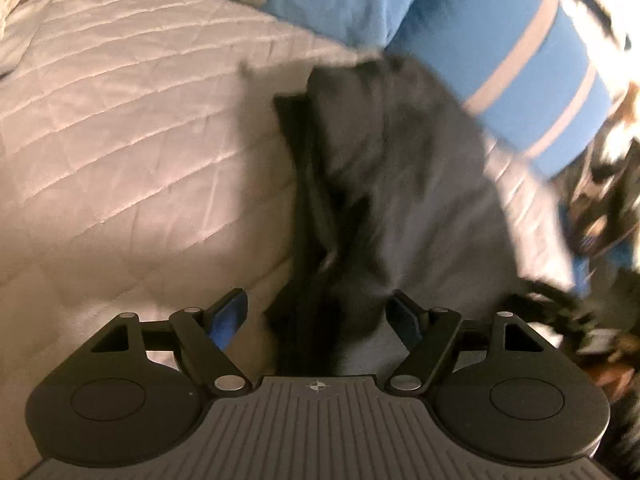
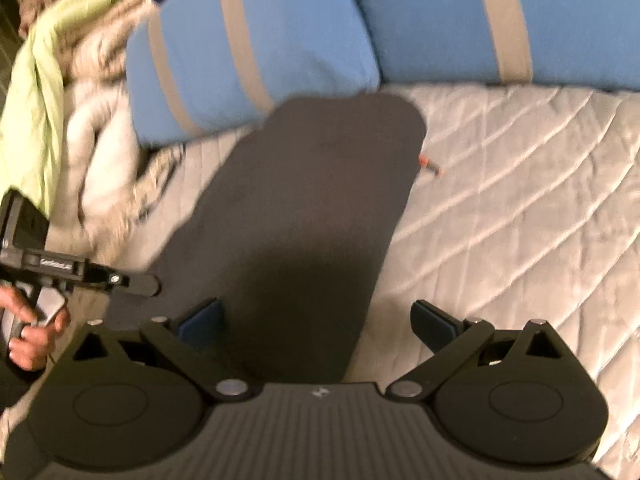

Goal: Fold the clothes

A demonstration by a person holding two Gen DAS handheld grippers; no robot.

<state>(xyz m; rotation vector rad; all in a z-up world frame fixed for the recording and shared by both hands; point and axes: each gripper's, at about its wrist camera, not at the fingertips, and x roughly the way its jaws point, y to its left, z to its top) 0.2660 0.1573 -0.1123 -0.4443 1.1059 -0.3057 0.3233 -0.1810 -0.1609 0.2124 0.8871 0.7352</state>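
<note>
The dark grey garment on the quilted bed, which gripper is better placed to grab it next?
Probably the left gripper: its open fingers already straddle a bunched fold of the dark grey garment. The right gripper, also open, faces flat cloth.

tongs: black linkage arms | silver pivot screws | blue finger pads | ribbed grey housing
</note>
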